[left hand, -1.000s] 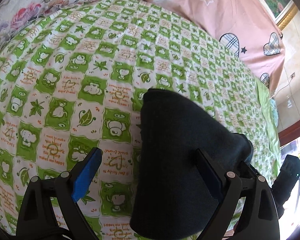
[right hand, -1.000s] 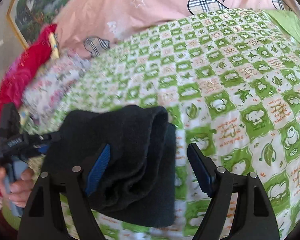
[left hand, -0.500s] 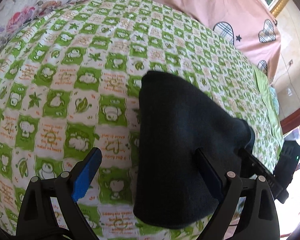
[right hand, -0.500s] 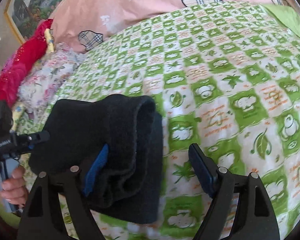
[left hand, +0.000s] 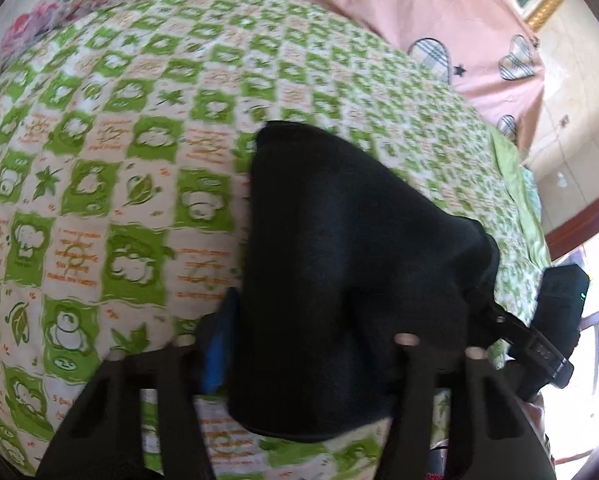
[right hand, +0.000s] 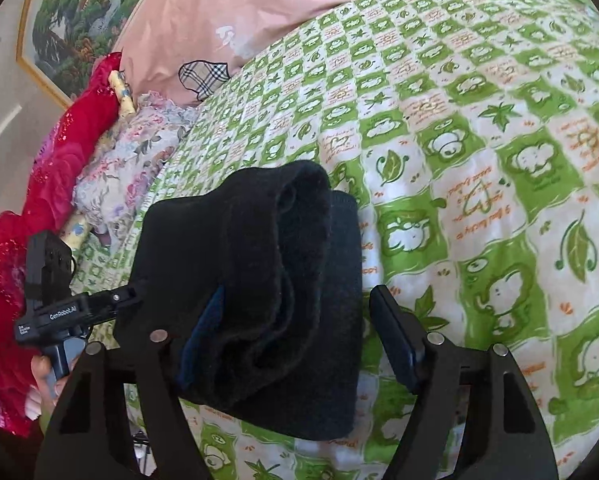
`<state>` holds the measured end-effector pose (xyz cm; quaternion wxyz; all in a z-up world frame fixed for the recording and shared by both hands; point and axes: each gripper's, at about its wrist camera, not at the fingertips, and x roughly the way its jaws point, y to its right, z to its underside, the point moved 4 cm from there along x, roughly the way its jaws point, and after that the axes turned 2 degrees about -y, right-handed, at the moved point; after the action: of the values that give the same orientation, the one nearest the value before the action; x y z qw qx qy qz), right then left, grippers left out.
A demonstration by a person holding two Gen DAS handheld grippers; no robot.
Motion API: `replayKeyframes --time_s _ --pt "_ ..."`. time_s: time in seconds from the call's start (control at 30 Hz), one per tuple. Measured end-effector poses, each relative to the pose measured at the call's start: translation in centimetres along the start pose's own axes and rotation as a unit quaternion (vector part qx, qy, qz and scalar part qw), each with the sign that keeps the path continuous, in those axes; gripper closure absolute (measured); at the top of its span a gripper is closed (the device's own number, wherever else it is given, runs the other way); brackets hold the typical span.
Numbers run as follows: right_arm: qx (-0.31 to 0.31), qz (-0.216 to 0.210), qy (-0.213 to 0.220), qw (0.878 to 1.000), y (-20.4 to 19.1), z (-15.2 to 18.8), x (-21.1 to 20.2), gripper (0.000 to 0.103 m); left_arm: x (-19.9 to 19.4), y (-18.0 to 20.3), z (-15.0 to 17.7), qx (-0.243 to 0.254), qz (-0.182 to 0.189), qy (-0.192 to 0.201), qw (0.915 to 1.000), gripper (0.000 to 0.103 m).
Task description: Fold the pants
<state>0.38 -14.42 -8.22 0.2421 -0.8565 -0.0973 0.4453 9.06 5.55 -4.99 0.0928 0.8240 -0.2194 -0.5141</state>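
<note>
Black pants point(left hand: 339, 264), already folded into a thick bundle, lay on the green-and-white checked bedspread point(left hand: 111, 152) near its front edge, well short of the pink pillow point(left hand: 399, 4) at the head of the bed. The bundle's long axis ran from that front edge away toward the pillows, with a rounded fold at the far end and looser layers showing along one side in the right wrist view.

Both grippers came at the bundle from the near end, one on each long side. The left gripper point(left hand: 311, 344) was the more engaged: its jaws had just been closing, and the near part of the pants sat between them, the blue pad against one edge of the cloth and the other finger hidden behind the fabric. Whether the pads already pressed the cloth firmly I could not tell from this blurred view.

The right gripper point(right hand: 299, 336) stood spread wide. Its left finger was against or tucked into the layered edge of the pants point(right hand: 259, 280), while its right finger stood clear over bare bedspread point(right hand: 499, 160), apart from the cloth. A hand point(right hand: 39, 384) held the other gripper's handle beyond the bundle.
</note>
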Motion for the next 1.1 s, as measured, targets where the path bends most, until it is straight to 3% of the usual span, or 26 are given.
replayKeyframes --time_s 0.13,0.37,0.53,0.8,1.1 --pt "-0.011 0.006 -0.004 1.000 -0.8 0.3 0.2 0.032 -0.3 1.1 0.0 0.019 -0.020 0.011 0.9995 0.061" --pt "-0.022 0.005 0.006 1.000 -1.7 0.1 -0.7 0.045 -1.8 1.4 -0.2 0.014 0.004 0.028 0.9995 0.074" --pt "-0.040 0.001 0.023 0.999 -3.3 -1.1 -1.6 0.047 -3.8 1.4 -0.5 0.015 0.011 0.047 0.9987 0.074" --pt "-0.064 -0.020 0.029 0.997 -5.8 -3.7 -0.5 0.047 -6.0 0.7 -2.7 0.018 -0.015 0.088 0.9959 0.074" --pt "-0.100 -0.032 0.012 0.994 -8.4 -7.6 4.1 0.047 -6.1 -2.3 -5.5 0.000 -0.072 0.112 0.9911 0.074"
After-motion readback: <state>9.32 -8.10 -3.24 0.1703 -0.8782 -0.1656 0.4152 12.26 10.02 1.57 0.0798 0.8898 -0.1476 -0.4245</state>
